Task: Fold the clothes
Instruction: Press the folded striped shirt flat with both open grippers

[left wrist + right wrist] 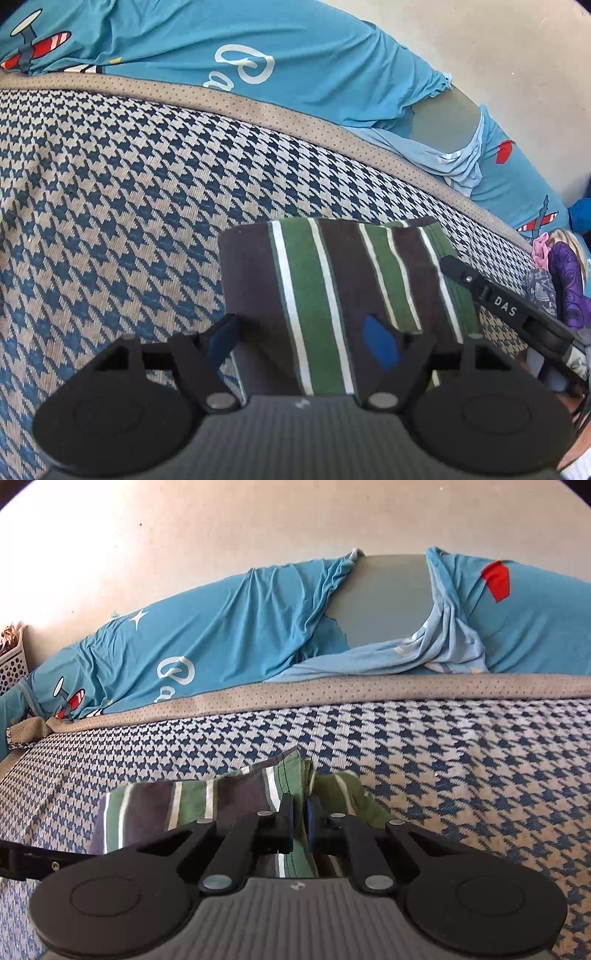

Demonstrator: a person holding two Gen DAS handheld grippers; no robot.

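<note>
In the left wrist view a folded striped garment, brown and green with thin white lines, lies in the lower middle of the frame on a houndstooth bed cover of blue and beige. The left gripper stands over the near end of it with its jaws wide apart, the blue pads on either side and not pressing the cloth. At the right edge of that frame the right gripper reaches in as a black finger lying against the garment's right side. In the right wrist view the right gripper sits in the lower middle with its jaws drawn narrow, pinching a raised fold of the striped garment between them, the rest of the cloth spreading to the lower left. Behind the cover's dotted beige border, across the upper half, lies a turquoise printed sheet against a pale wall
</note>
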